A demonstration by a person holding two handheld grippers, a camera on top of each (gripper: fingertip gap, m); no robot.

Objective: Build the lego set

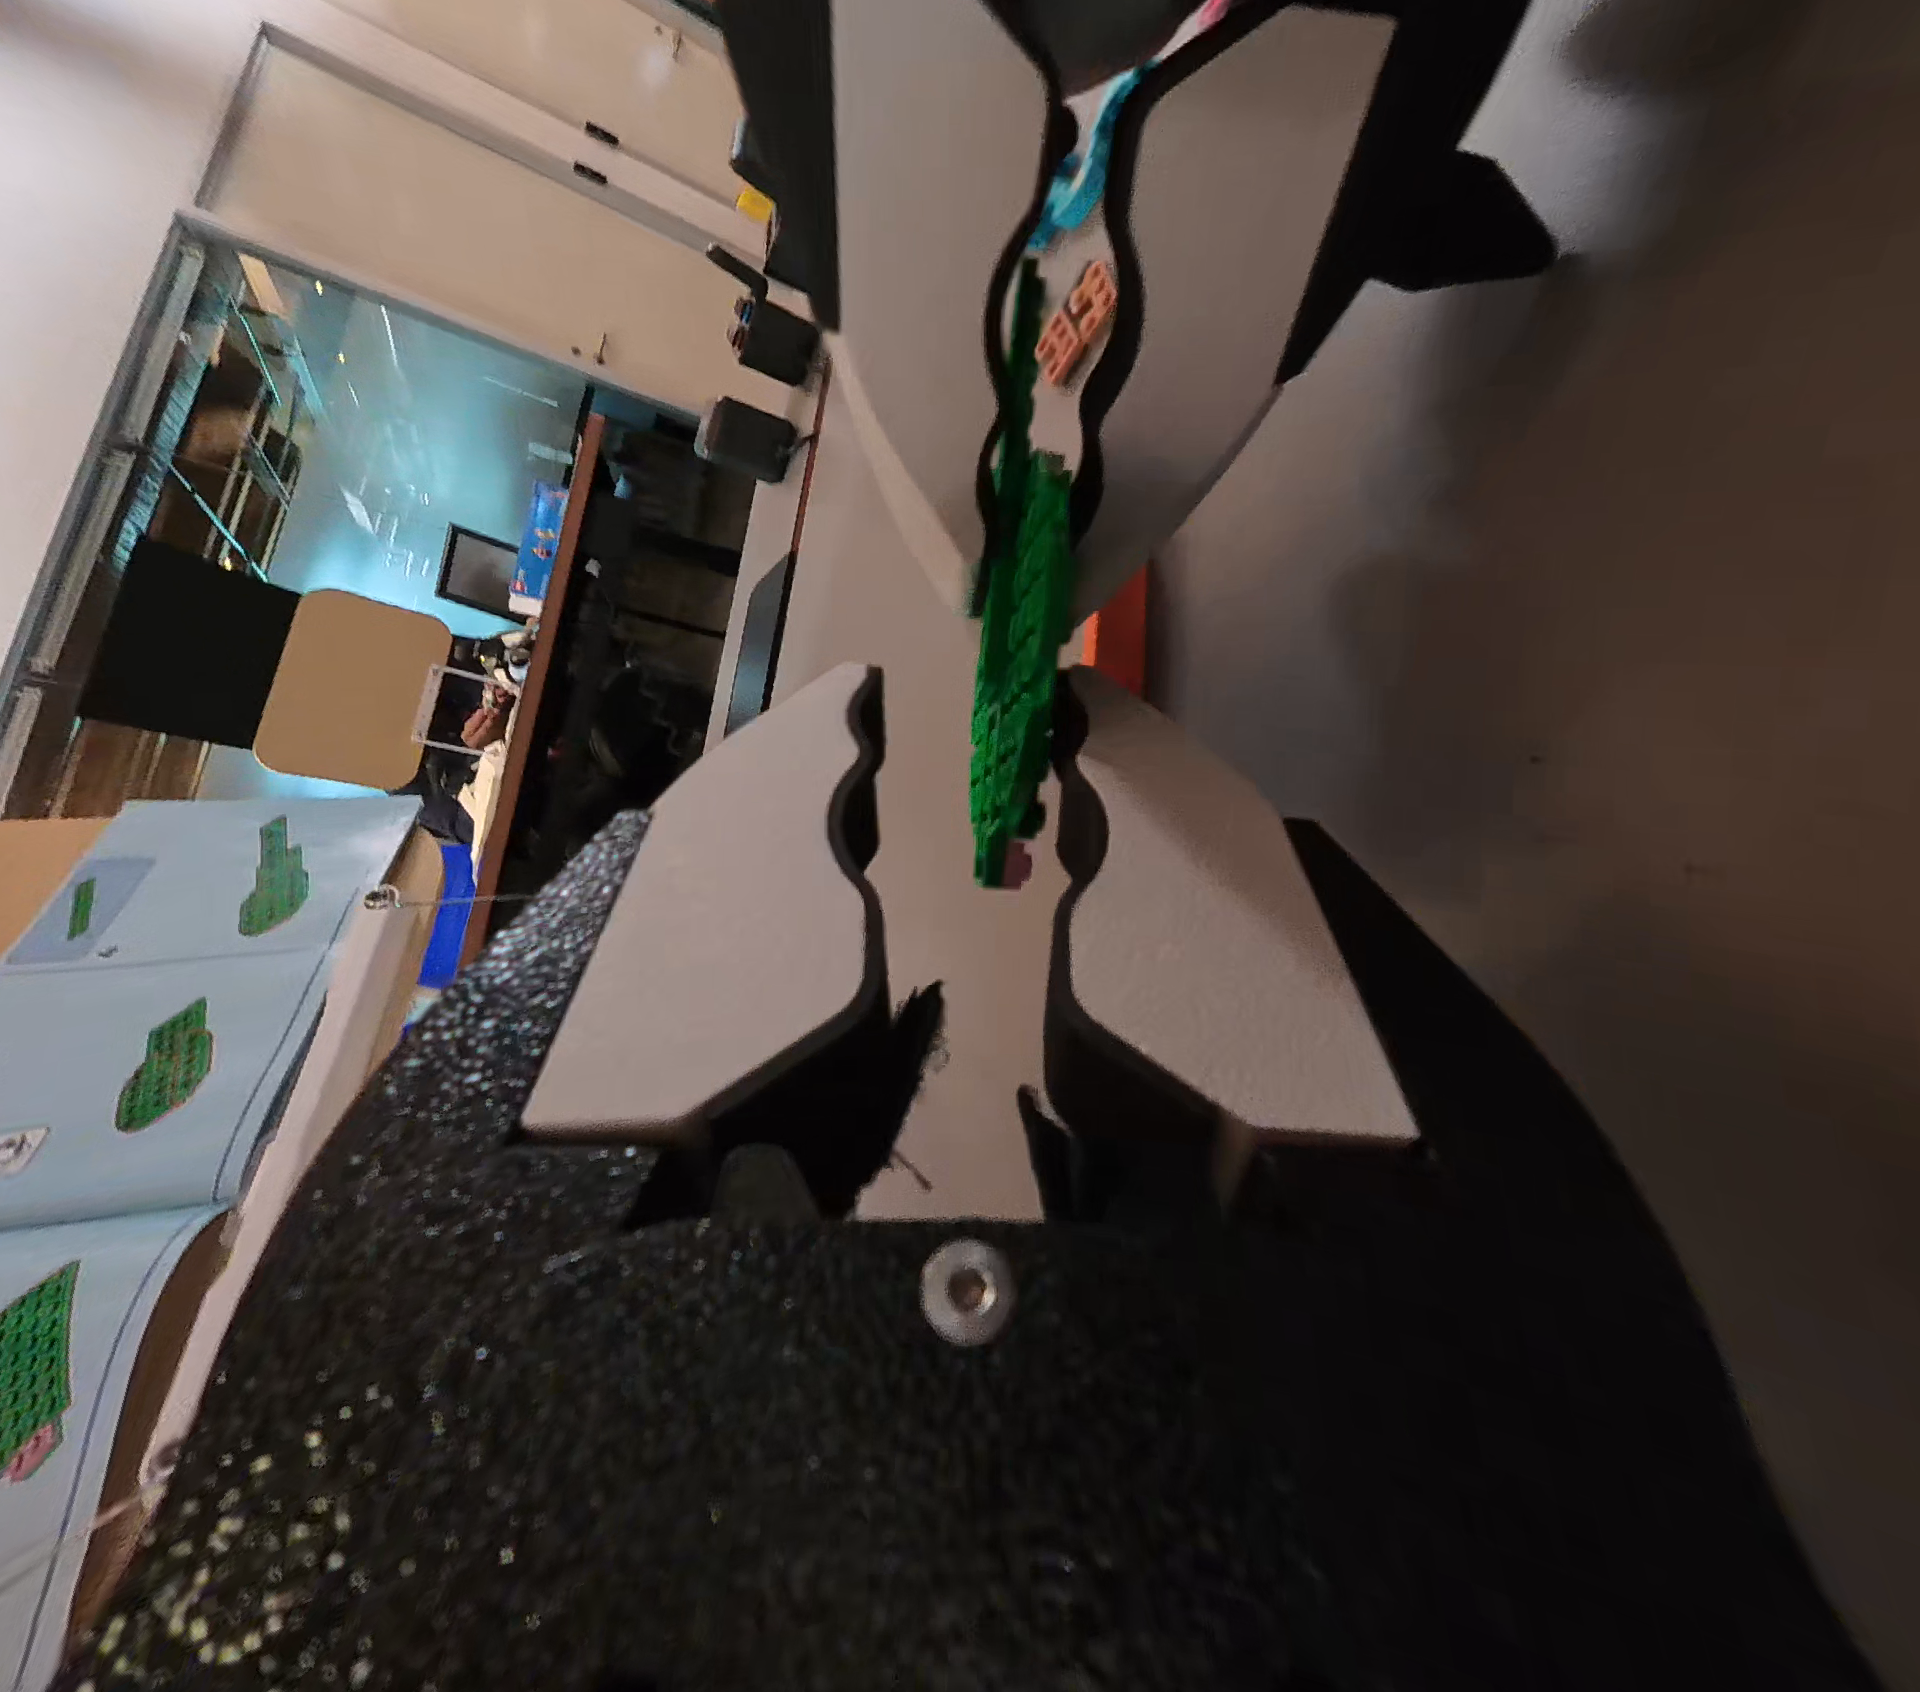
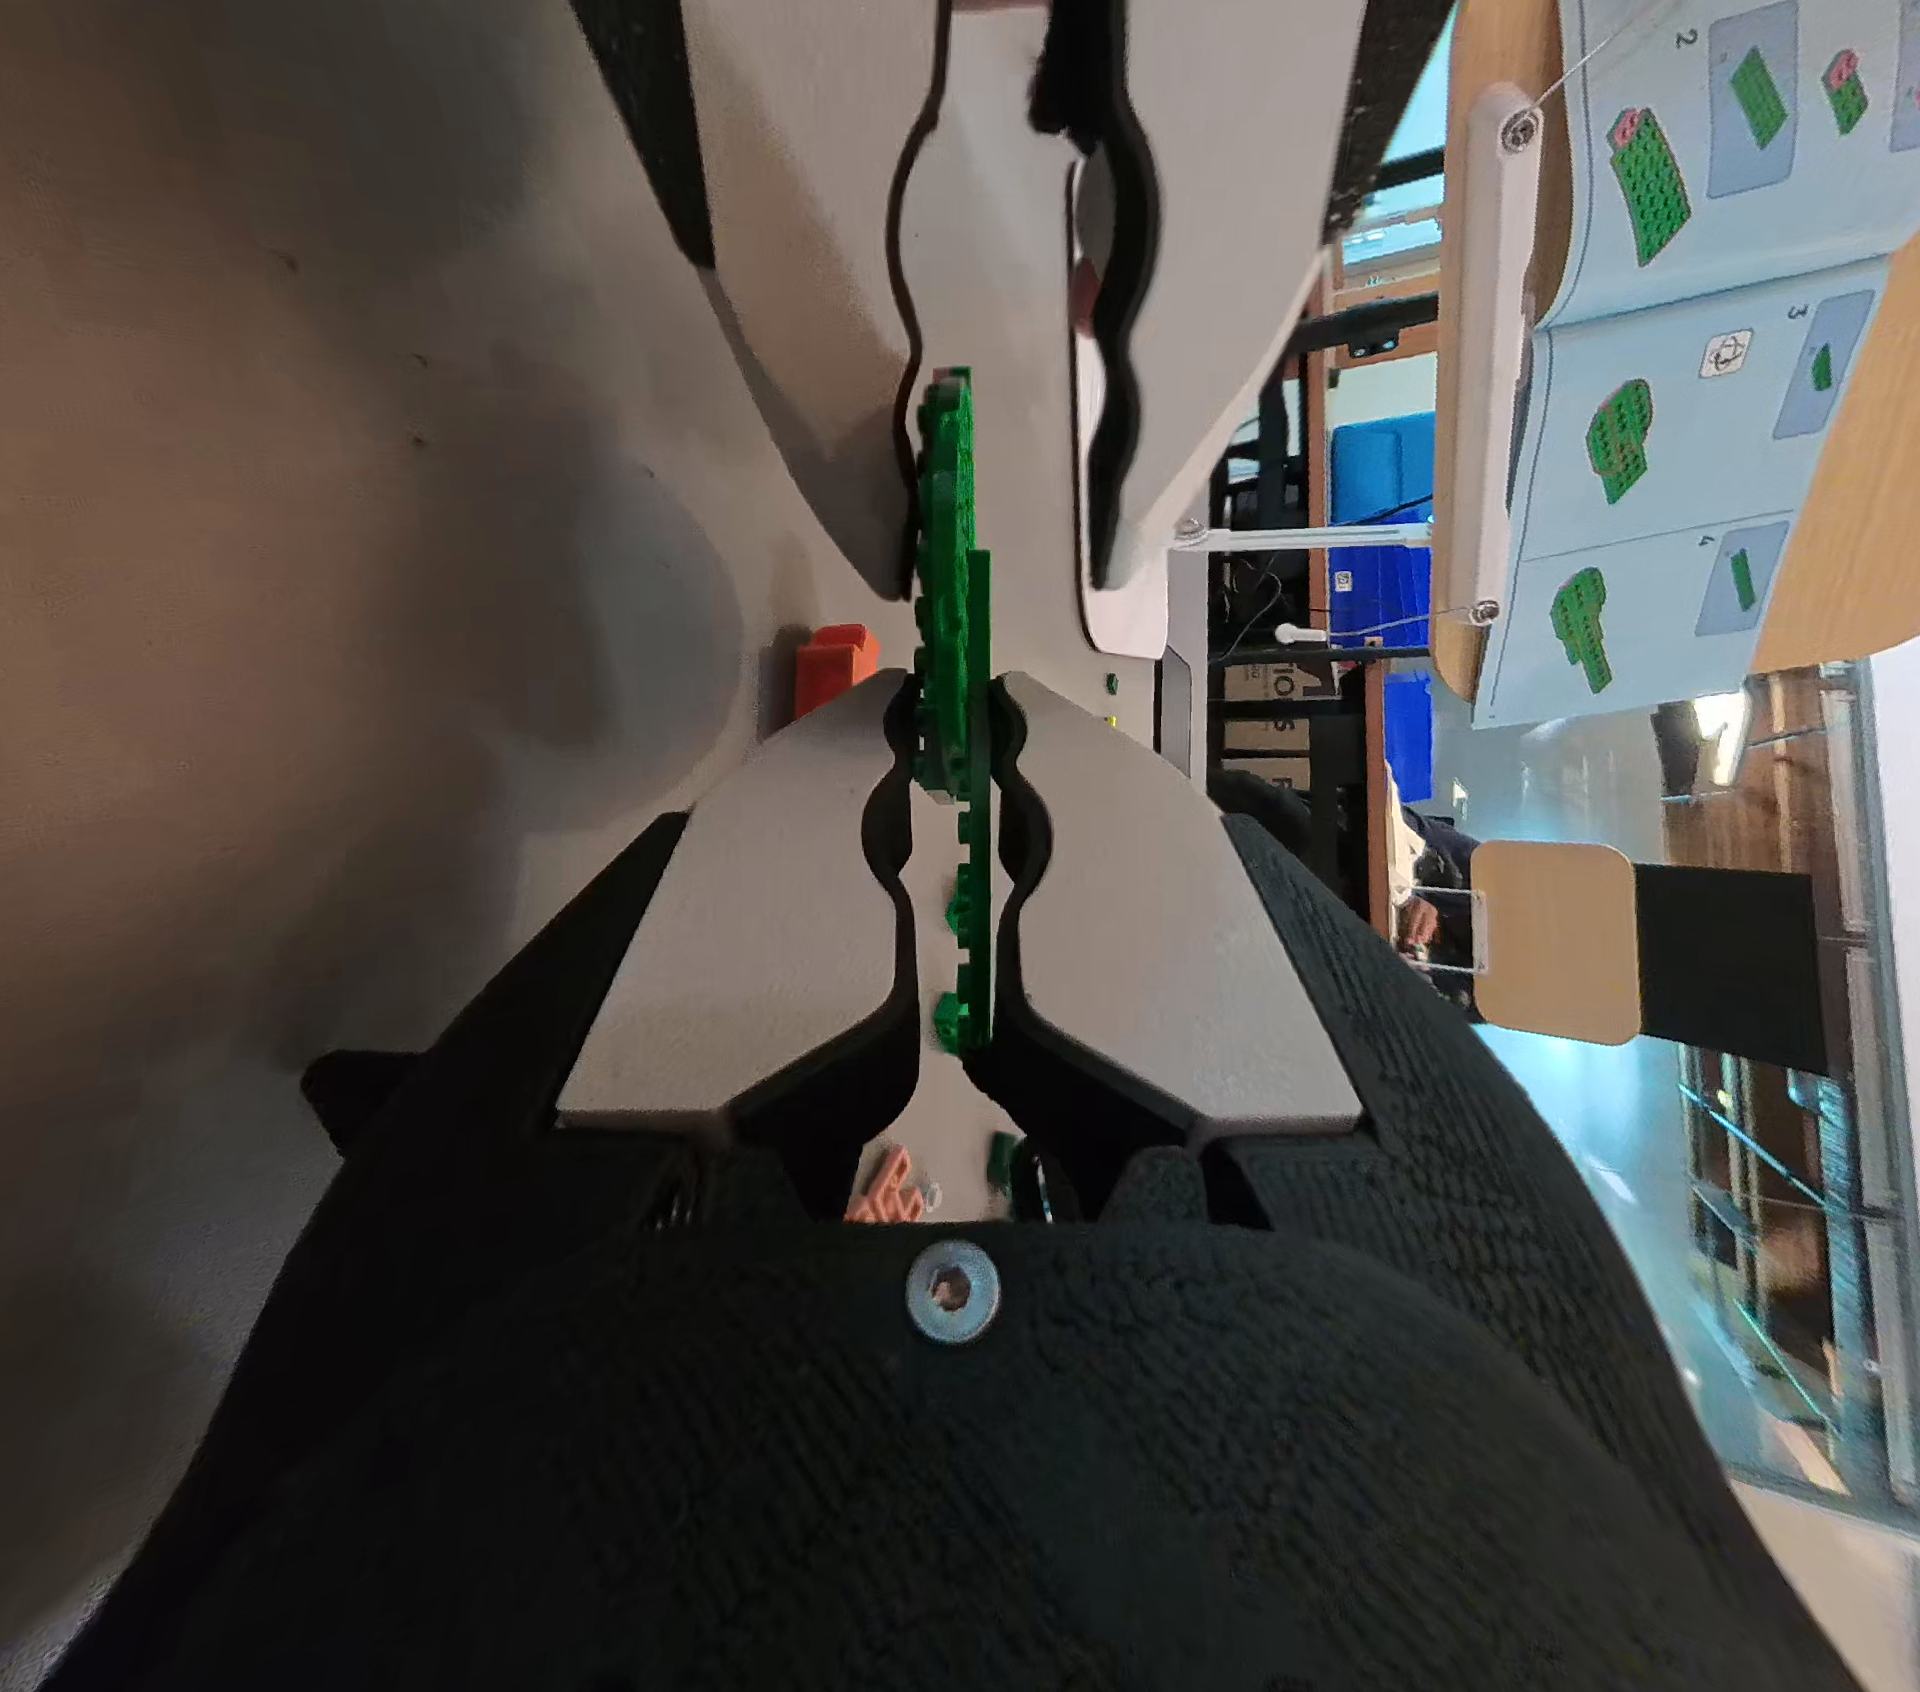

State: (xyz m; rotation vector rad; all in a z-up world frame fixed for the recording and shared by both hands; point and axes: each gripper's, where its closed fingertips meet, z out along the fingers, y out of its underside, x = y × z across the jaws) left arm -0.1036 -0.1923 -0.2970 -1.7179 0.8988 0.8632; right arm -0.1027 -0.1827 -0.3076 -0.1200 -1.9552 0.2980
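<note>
A green Lego plate assembly (image 1: 1013, 738) is seen edge-on between both grippers, just above the pale table. A small pink piece (image 1: 1018, 863) sits at its near end. My right gripper (image 2: 954, 692) is shut on the green plate (image 2: 951, 520); in the left wrist view it comes in from the top (image 1: 1029, 582). My left gripper (image 1: 971, 686) is open, and the plate rests against one of its fingertips (image 1: 1091, 707). In the right wrist view the left gripper (image 2: 997, 577) faces mine, jaws apart.
An orange brick (image 1: 1117, 634) (image 2: 831, 655) lies on the table (image 2: 312, 499) beside the plate. A salmon piece (image 1: 1081, 323) (image 2: 883, 1195), a light blue piece (image 1: 1070, 188) and a small green piece (image 2: 1003, 1159) lie nearby. The instruction booklet (image 1: 156, 1019) (image 2: 1683, 395) stands propped open. Both grippers' tips are close together, under 4 cm apart. Left tips and right tips are each some 4 cm from the orange brick (image 2: 831, 655).
</note>
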